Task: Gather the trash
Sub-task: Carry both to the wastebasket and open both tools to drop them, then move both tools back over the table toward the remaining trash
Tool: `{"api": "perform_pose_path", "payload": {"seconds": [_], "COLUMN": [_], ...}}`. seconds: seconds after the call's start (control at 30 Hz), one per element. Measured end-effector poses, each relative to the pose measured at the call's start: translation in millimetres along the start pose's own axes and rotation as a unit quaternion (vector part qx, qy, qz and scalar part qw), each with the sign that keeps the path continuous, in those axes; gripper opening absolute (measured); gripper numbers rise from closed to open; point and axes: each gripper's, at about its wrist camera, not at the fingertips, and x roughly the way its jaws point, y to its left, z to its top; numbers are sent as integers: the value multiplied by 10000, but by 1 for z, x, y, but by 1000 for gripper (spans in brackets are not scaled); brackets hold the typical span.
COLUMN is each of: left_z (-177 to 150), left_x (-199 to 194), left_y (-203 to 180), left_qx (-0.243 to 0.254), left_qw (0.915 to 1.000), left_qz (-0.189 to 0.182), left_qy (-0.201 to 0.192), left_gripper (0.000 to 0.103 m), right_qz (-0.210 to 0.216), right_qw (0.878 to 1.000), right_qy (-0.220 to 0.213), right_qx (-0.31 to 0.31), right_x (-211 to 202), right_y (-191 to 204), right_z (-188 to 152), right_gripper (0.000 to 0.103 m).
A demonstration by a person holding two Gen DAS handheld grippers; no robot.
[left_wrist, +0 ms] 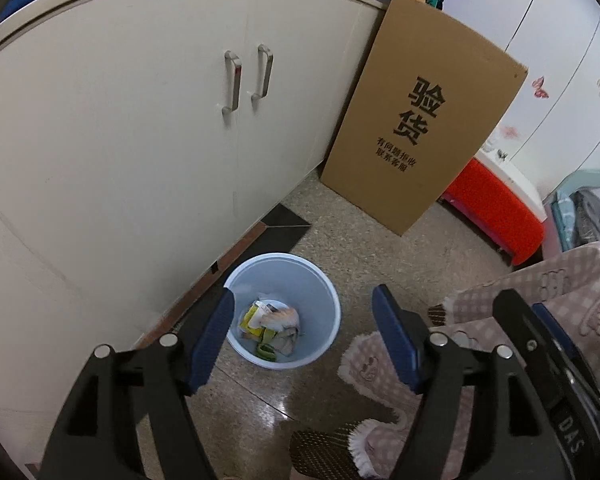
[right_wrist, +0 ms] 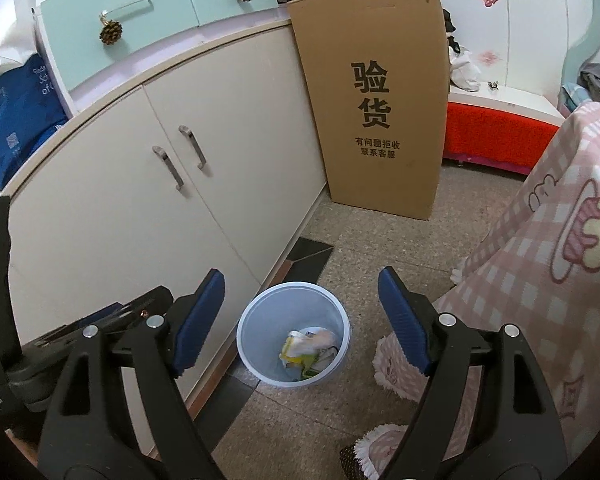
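Through my left wrist camera, the pale blue trash bin (left_wrist: 283, 312) stands on the speckled floor (left_wrist: 340, 240) just beside the cream cabinet (left_wrist: 140, 120). It sits below and ahead of my left tongs (left_wrist: 303, 320), framed in the gap between the two blue pads, nearer the left-hand one. Crumpled wrappers (left_wrist: 270, 330), yellow, green and white, lie at the bottom of the bin. My left tongs stand released and wide apart; nothing is between the pads and they touch nothing. On the right of this view I see part of my other tool over a pink checked cloth (left_wrist: 540, 292). A flat cardboard box (left_wrist: 420, 120) with printed characters leans against the cabinet's end, well beyond the bin.

Through my right wrist camera, the same bin (right_wrist: 293, 334) sits on the floor (right_wrist: 380, 248) close to the cabinet (right_wrist: 120, 220), again below and ahead, between the pads of my right tongs (right_wrist: 302, 320) and roughly centred in the gap. The wrappers (right_wrist: 308, 350) rest inside it toward the right wall. My right tongs are released, spread wide, empty, touching nothing. The pink checked cloth (right_wrist: 540, 280) hangs at the right, and the cardboard box (right_wrist: 380, 100) stands upright farther back.
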Motion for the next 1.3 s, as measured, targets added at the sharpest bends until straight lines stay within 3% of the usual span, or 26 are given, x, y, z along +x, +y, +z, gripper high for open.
{"api": "perform_pose_path", "payload": {"seconds": [0.2, 0.43, 0.7, 1.03, 1.3], "left_z": [-6, -16, -45, -93, -124], "left_x": [-39, -110, -169, -187, -170], "left_y": [-4, -32, -99, -227, -315], "left_qx": [-52, 242, 824, 1654, 1934], "left_qw": [9997, 9962, 9882, 9720, 9582], "left_qz": [-107, -187, -714, -1478, -2088], "left_qy": [-212, -821, -1073, -777, -284], "left_gripper": [70, 72, 76, 76, 76], "right_qz": [170, 308, -80, -1072, -1590], "right_qw": [9997, 9973, 9934, 9792, 9645], "right_qy": [-183, -670, -1127, -1561, -1656], "right_qx": [-4, 8, 214, 735, 1305], "right_x": [-40, -118, -198, -283, -312], "right_y": [2, -8, -60, -171, -252], "right_z": [6, 14, 7, -6, -16], "right_gripper": [78, 79, 80, 82, 83]}}
